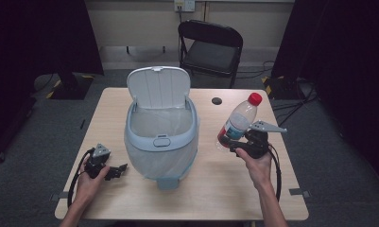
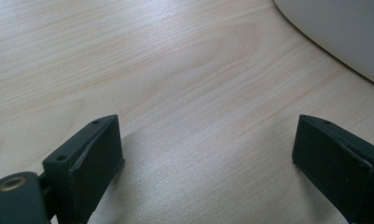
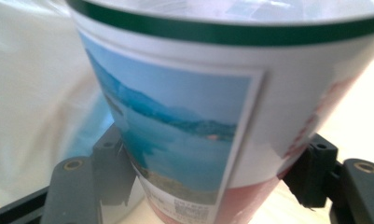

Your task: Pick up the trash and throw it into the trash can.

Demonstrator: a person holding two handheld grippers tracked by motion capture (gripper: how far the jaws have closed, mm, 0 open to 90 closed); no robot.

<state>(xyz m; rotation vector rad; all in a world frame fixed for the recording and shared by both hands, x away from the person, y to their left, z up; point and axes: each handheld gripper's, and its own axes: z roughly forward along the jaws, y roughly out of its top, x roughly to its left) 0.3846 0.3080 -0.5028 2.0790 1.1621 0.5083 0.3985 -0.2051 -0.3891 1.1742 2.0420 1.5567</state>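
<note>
Beside bin (image 1: 161, 137) — right gripper (image 1: 234, 142) clamps bottle (image 1: 239, 120), tilted.

A black folding chair (image 1: 211, 47) stood behind the pale wooden worktop (image 1: 234, 189), which had a dark round hole (image 1: 217, 100) near its far edge. Grey carpet (image 1: 31, 189) covered the floor.

Black folding chair (image 1: 211, 45) behind table (image 1: 244, 189), grey floor (image 1: 31, 189).
</note>
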